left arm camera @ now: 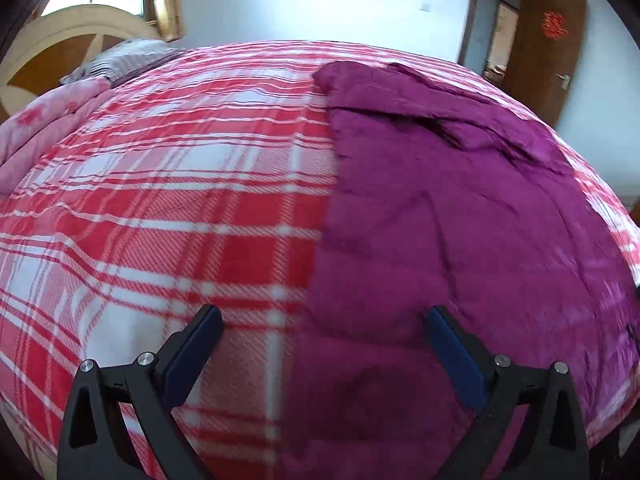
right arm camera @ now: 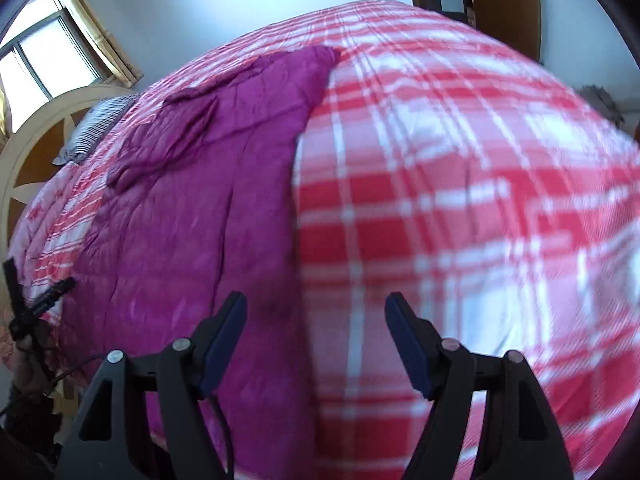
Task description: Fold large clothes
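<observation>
A large magenta padded garment [left arm camera: 460, 220] lies spread flat on a bed with a red and white plaid cover [left arm camera: 180, 200]. In the left wrist view it fills the right half, its left edge running straight up the middle. My left gripper [left arm camera: 324, 316] is open and empty, hovering above that left edge near the garment's near end. In the right wrist view the garment [right arm camera: 200, 208] fills the left half. My right gripper [right arm camera: 316, 304] is open and empty above the garment's right edge. The left gripper [right arm camera: 40, 300] shows at the far left there.
A striped pillow [left arm camera: 120, 58] and a pink quilt [left arm camera: 48, 120] lie by the round headboard [left arm camera: 60, 52] at the far left. A window [right arm camera: 44, 56] is behind it. A brown door [left arm camera: 548, 56] stands open at the far right.
</observation>
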The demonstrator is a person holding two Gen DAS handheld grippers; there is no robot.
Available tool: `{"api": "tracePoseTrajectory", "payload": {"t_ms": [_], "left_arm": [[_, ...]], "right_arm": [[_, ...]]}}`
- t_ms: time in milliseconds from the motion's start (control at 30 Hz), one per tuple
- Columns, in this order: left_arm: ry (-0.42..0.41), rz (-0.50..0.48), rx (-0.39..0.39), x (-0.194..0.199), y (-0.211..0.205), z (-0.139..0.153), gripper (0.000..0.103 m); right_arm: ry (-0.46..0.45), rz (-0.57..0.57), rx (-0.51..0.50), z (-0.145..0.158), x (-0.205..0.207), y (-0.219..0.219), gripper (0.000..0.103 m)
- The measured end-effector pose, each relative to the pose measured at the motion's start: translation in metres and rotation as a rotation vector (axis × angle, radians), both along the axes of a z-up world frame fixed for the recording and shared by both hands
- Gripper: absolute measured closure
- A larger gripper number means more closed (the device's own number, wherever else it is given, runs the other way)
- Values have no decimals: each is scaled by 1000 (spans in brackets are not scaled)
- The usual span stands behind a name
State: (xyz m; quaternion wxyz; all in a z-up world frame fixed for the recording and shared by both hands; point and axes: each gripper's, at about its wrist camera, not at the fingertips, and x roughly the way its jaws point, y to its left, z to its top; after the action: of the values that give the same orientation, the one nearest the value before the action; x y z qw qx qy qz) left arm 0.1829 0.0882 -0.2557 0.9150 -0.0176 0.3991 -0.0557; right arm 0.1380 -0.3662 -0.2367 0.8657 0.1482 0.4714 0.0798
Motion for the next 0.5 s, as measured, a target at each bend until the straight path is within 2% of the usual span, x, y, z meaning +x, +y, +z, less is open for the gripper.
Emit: {"api": "tracePoseTrajectory", "payload": {"t_ms": [67, 133, 200, 233, 267, 333, 367, 400, 467, 500], "left_arm": [[-8, -21, -5, -10, -7, -2, 1], [-19, -30, 34, -19, -12, -5, 1], [-42, -44, 64, -29, -17, -10, 1], [-53, -46, 70, -34, -17, -12, 1], [-62, -49, 60, -41, -17, -13, 6], [-85, -79, 52, -49, -18, -10, 29], [-90, -98, 47, -53, -18, -8, 53], [-87, -119, 39, -54, -18, -6, 79], [-78, -155, -2, -61, -14, 0, 93], [-80, -159, -31, -65, -11, 5, 94]], "right_arm": [[-33, -3, -42, -1, -7, 11, 27], [-44, 26, -49, -2, -15, 24, 29], [-42, 34, -39, -6, -21, 33, 38], [-47, 40, -76, -8, -27, 39, 40], [-55, 36, -111, -10, -32, 44, 48], [-57, 35, -91, -13, -42, 47, 64], [-57, 41, -76, -14, -45, 47, 80], [-59, 45, -57, -14, -48, 44, 86], [-65, 40, 10, -14, -54, 36, 92], [-67, 36, 56, -12, -56, 31, 94]]}}
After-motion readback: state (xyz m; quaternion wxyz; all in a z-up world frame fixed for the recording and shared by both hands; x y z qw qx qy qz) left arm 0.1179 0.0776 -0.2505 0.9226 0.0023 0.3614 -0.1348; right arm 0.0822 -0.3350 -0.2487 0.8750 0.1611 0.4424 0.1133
